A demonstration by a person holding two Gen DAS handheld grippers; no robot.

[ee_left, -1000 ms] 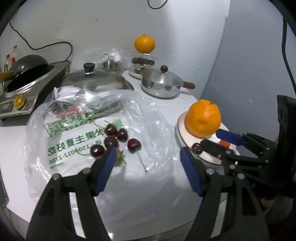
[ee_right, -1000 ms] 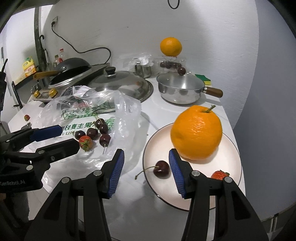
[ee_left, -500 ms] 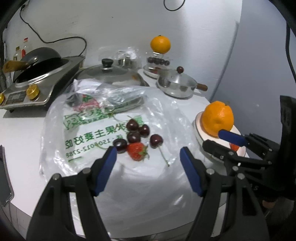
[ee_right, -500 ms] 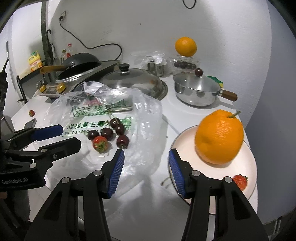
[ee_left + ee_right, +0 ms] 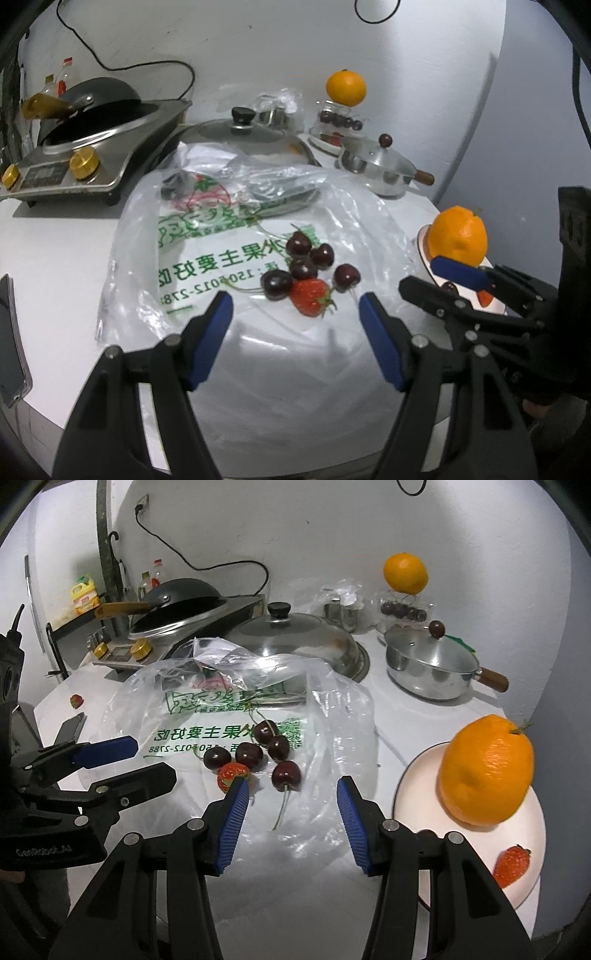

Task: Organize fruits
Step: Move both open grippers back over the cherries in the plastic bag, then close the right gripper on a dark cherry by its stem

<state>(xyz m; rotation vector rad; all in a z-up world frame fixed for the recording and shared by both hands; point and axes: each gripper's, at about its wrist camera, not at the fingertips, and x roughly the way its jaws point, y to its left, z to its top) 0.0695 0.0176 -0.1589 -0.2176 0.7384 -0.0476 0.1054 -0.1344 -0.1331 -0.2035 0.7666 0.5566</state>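
Two hand-held grippers, left (image 5: 295, 308) and right (image 5: 288, 797), hover open-jawed over bagged cherries (image 5: 279, 747); pinching one gently should avoid bruising

The plastic bag (image 5: 236, 236) is thin, clear, crinkled film with green print, lying on a smooth matt white tabletop (image 5: 66, 251). On the bag, the cherries (image 5: 258, 751) are dark and glossy, and the strawberry (image 5: 310, 295) beside them is red with a pitted skin. Right of the bag, the orange (image 5: 487, 768) has dimpled, slightly shiny peel and sits on a smooth glazed plate (image 5: 417, 775). Behind the bag, the saucepan (image 5: 428, 672) is polished metal with a wooden handle.
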